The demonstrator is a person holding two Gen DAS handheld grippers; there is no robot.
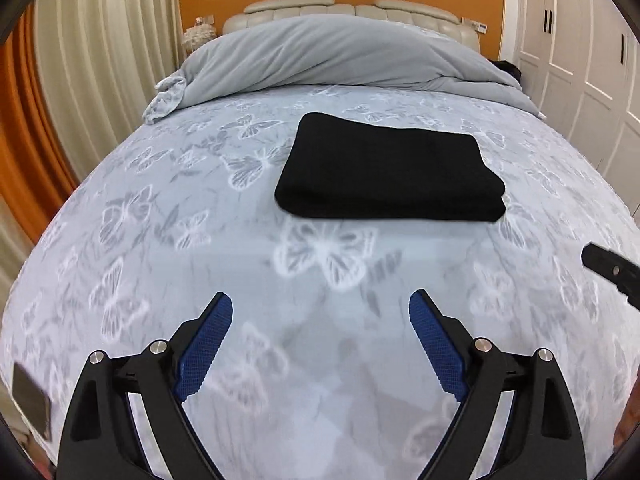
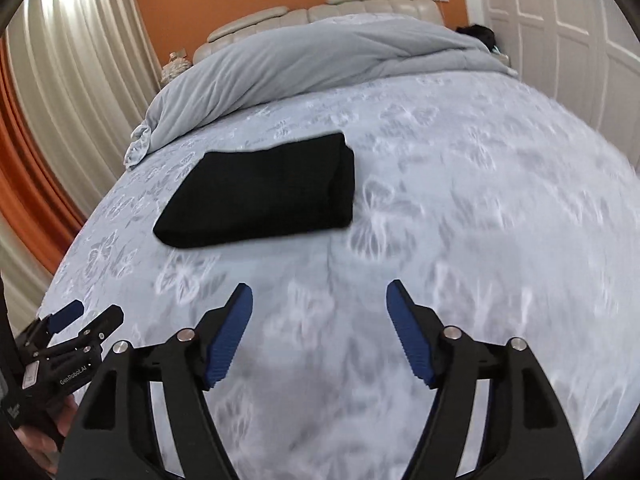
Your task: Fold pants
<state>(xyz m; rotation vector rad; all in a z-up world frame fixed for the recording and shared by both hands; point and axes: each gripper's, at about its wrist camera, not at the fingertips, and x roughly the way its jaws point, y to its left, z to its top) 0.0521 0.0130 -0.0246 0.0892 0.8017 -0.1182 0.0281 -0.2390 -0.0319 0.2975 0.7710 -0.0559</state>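
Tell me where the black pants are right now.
The folded black pants lie flat on the butterfly-print bedsheet, mid-bed, short of the bunched grey duvet. In the left wrist view they sit right of centre; in the right wrist view, left of centre.

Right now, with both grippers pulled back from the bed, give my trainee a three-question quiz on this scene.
1. True or false: the black pants lie folded in a compact stack on the bed sheet.
2. Which gripper holds cloth: A left gripper, B right gripper, C neither?
3. Fill in: the bunched grey ___ lies at the head of the bed.

Key: 1 true. 2 C, both stand open and apart from the pants. 3 duvet.
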